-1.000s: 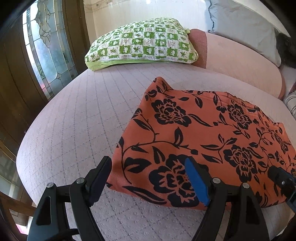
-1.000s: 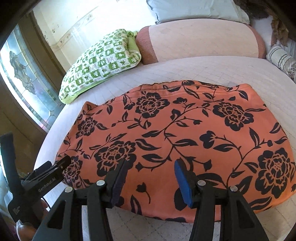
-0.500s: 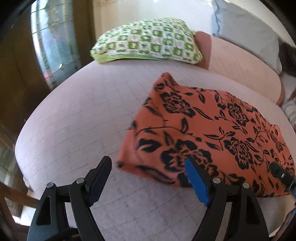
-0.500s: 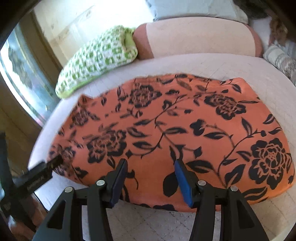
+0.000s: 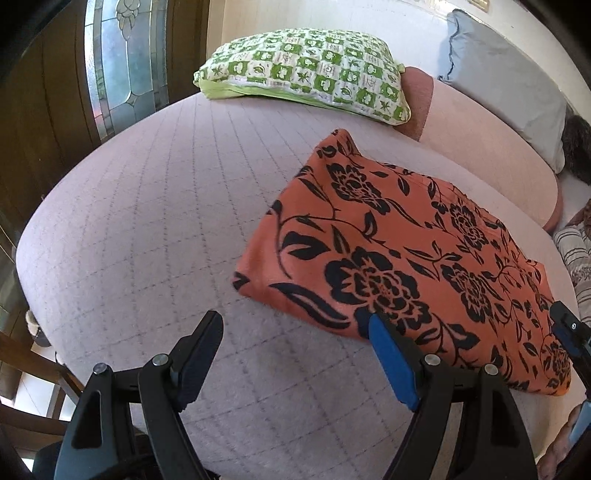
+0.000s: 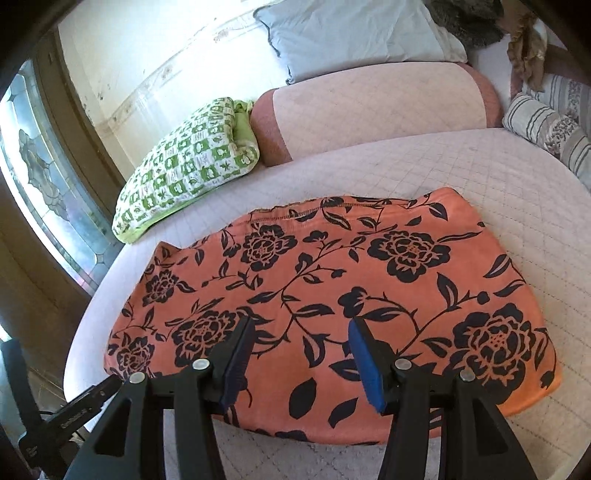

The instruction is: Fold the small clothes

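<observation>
While both tongs hovered empty | orange black-floral folded cloth [image 6: 332,295] lay left-right on pink quilted bed [image 5: 147,221] | right gripper [image 6: 299,354] half-open over near edge, nearer | left gripper [image 5: 291,354] wide, off left corner

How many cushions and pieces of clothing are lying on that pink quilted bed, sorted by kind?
Orange garment with black flower print: 1
Green-and-white checked pillow: 1
Pale grey-blue pillow: 1
Pink bolster: 1
Striped cushion: 1
Total: 5

We saw orange floral garment [image 6: 332,288] flat on quilted bed [image 6: 498,177] | right gripper [image 6: 301,339] above near edge, jaws apart, empty.
</observation>
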Demonstrator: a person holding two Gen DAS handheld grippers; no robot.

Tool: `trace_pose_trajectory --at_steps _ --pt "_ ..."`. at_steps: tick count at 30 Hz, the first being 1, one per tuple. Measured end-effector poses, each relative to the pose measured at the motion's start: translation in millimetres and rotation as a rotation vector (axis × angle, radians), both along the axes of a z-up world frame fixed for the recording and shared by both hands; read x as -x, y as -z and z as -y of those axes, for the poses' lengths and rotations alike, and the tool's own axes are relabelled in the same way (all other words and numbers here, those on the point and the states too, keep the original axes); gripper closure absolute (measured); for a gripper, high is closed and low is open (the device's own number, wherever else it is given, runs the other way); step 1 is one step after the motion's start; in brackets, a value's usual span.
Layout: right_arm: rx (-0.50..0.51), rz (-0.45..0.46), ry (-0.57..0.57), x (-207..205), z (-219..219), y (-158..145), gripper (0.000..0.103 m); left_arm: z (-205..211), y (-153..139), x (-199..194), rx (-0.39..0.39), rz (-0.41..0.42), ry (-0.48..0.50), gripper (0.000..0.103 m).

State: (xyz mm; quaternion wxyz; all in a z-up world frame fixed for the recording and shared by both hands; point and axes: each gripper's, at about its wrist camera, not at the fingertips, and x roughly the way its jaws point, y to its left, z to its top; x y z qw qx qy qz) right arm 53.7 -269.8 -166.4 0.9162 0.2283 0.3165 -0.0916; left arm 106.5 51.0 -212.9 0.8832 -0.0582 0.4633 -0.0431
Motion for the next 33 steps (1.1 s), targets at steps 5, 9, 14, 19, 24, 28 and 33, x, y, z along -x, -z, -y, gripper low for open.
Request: trace_pose_trajectory --at_steps 5,9,14,19,24,28,33 --pt "0.022 -0.006 -0.009 -5 -2 0 0.047 8 1 -7 -0.006 0.011 0.006 0.022" --pt "0.019 -0.009 -0.015 -12 -2 1 0.047 9 1 -13 -0.004 0.011 -0.001 0.022" --pt "0.007 -0.025 -0.032 -20 -7 4 0.046 7 3 -17 0.012 0.004 -0.01 0.022" --pt "0.04 -0.027 -0.052 -21 -14 4 0.046 8 5 -20 0.01 0.002 -0.012 0.021" --pt "0.03 -0.037 -0.051 -22 -12 6 0.046 9 6 -22 0.008 0.001 -0.018 0.022" --pt "0.007 -0.042 -0.048 -23 -7 8 0.047 11 7 -23 0.006 0.0 -0.019 0.021" --pt "-0.005 -0.063 -0.047 -27 -3 13 0.047 14 9 -26 0.0 -0.002 -0.023 0.021"
